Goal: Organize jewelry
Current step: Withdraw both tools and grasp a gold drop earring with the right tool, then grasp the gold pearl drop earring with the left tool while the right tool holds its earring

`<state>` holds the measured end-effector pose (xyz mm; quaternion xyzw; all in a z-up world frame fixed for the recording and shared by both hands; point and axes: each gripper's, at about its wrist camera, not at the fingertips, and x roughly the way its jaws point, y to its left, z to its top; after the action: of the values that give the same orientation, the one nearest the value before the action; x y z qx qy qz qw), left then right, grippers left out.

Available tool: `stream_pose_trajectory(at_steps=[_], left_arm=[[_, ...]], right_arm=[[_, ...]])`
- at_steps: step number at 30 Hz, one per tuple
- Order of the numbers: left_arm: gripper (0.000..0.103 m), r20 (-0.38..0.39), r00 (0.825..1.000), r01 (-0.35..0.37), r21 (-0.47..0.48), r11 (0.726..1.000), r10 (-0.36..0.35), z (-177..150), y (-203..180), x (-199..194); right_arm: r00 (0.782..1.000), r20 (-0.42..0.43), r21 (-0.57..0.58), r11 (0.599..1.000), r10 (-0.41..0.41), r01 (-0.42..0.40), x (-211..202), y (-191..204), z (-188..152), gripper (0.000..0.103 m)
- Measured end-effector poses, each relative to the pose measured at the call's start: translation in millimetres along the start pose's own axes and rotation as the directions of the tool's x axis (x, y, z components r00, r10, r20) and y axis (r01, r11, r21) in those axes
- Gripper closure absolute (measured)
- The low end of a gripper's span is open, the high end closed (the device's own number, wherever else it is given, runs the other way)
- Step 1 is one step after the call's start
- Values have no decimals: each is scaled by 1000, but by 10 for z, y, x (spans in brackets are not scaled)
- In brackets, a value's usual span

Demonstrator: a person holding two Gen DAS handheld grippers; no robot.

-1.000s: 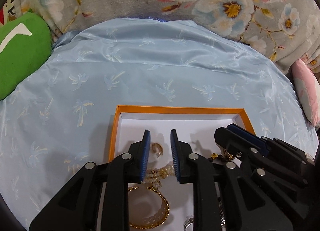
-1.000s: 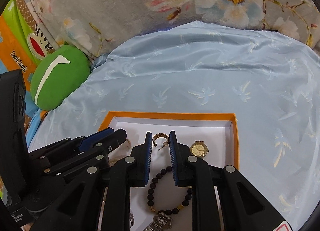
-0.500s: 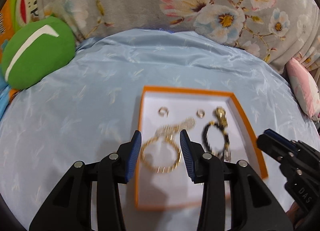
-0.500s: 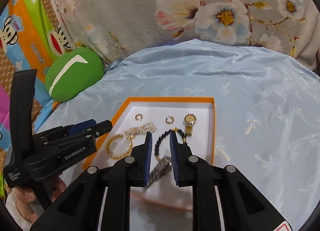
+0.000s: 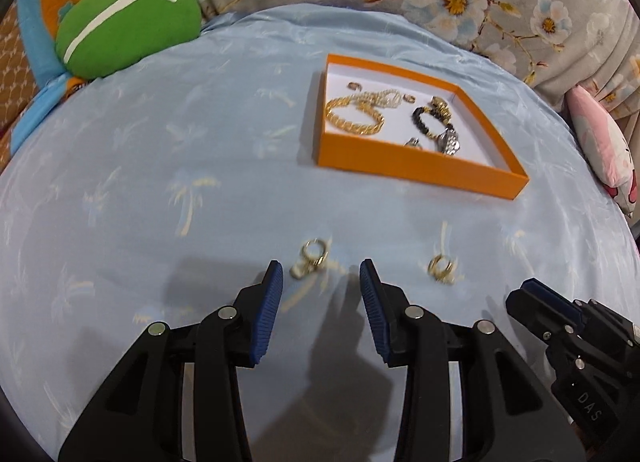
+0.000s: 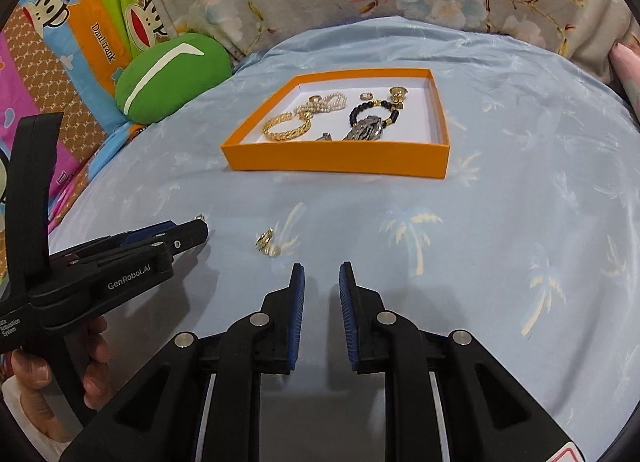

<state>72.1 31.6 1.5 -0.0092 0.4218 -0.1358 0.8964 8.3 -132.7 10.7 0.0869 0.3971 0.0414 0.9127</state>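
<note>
Still loose on the cloth, two earrings lie low in frame: one point(image 5: 311, 258) just ahead of the spread left gripper point(image 5: 321, 276), another point(image 5: 440, 268) toward the lower right. The right gripper point(image 6: 322, 276) is also spread, empty. The orange box point(image 5: 416, 170) sits upper right. These earrings look small, perhaps thin; a pinch could snag the slippery fabric or flick one away.

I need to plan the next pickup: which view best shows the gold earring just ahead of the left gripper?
The left wrist view: the gold hoop earring lies unobstructed between the open fingertips. In the right wrist view, the left gripper hides nearly all of it.
</note>
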Motion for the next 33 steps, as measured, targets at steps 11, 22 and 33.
stream_pose_trajectory(at_steps=[11,22,33], left_arm=[[58,43,999,6,-92,996,-2,-75,201,-71],[54,38,999,-6,-70,998,9,-59,168,-53],[54,27,1000,-2,-20,1000,2,-15,55,-9]], right_arm=[[1000,-21,-18,1000,7,-7,260,294,144,76],[999,-52,5,1000,14,-14,436,336,256,87],[1000,-4,45,999,-18,18,218,135,199,94]])
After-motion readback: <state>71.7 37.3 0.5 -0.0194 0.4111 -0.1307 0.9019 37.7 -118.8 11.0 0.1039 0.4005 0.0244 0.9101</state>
